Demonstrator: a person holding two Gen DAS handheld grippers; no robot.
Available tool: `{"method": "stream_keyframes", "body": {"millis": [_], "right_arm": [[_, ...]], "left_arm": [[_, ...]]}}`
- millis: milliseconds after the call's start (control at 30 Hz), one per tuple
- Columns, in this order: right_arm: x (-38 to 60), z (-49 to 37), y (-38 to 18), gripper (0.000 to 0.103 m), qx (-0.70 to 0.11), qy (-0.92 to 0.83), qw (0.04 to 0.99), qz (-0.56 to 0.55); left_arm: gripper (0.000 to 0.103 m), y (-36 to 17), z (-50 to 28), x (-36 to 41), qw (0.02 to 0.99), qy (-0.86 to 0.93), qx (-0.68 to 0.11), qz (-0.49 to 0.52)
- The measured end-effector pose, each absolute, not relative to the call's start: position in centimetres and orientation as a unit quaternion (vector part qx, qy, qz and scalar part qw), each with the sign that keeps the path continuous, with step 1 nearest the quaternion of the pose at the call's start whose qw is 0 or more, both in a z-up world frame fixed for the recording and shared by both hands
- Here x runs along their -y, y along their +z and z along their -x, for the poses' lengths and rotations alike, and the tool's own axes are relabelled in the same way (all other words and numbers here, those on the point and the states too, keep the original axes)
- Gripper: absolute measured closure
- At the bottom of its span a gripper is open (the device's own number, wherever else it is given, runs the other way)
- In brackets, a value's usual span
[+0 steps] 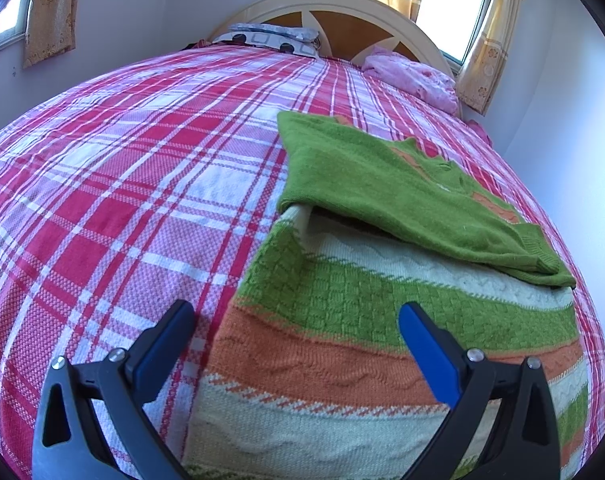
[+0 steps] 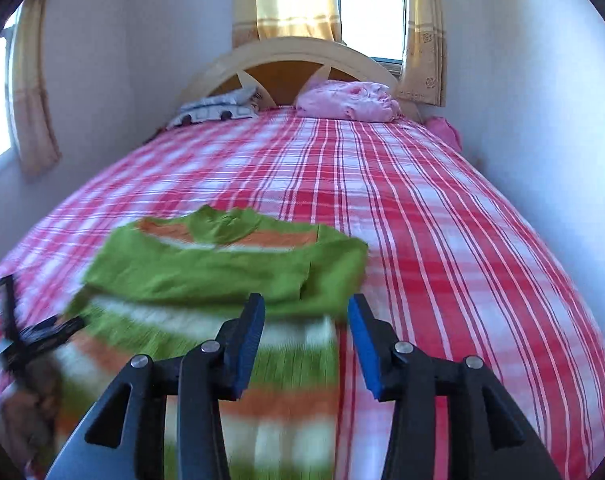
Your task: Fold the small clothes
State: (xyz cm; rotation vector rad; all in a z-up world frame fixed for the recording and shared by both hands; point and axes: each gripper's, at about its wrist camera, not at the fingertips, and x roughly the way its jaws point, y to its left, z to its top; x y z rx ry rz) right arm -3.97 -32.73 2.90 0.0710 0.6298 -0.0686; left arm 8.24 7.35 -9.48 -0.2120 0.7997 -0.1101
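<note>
While both pairs of jaws stand apart with nothing between the pads, the sweater (image 1: pixel 382 320) lies flat on the bed below them. Left gripper (image 1: pixel 296 320): blue pads wide apart, hovering over the sweater's lower left edge, one finger above the bedspread (image 1: pixel 122 160), the other above the orange and green bands. No cloth touches either pad. Right gripper (image 2: pixel 306 316): blue pads parted to a moderate gap, empty, poised above the sweater's right edge where knit meets bedspread (image 2: pixel 442 240); whether the pads touch the cloth cannot be told, as the near part of this view is smeared with motion blur.

Sweater: knit, striped in green, orange and cream. A green sleeve (image 1: pixel 402 192) is folded across the chest, its ribbed cuff reaching the sweater's right side in the left wrist view. Collar end points toward the headboard (image 1: pixel 342 4). In the right wrist view the sweater (image 2: pixel 222 272) sits left of centre, with the left gripper (image 2: pixel 34 336) showing as a dark blurred shape at its left side.

Farther out: red, pink and white plaid bedspread over the whole bed. Patterned pillow (image 1: pixel 274 38) and a bunched pink cloth (image 1: pixel 414 76) at the head. Curved cream headboard with brown panels, curtained window (image 2: pixel 370 8) behind it, yellow curtains (image 2: pixel 294 0) partly drawn.
</note>
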Motion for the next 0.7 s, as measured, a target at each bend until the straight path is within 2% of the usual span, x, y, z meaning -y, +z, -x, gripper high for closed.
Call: {"method": "stream_keyframes", "body": {"millis": [133,300,567,700], "right_arm": [[32.6,10.6,1.9,0.058,-0.312,-0.037,0.947,-0.070],[32.6,14.5,-1.2,0.058,-0.316,-0.044,0.939,-0.129],[30.5,14.2,-4.8,0.058,-0.335,-0.015,0.922,-0.193],[29.2,13.0,-3.9,0.058,-0.327,-0.002,0.931,-0.164]], "left_arm": [[0.000,-9.3,-7.4,-6.1,0.911,-0.050,-0.406,0.053],[0.000,-8.9,-3.1,-4.6,0.912,-0.068,-0.405,0.014],[0.000,-7.4,-0.4,-1.9,0.916,-0.066,-0.392,-0.056],[0.000,-6.0,-1.5,-1.3,0.922,-0.068,-0.378,-0.055]]}}
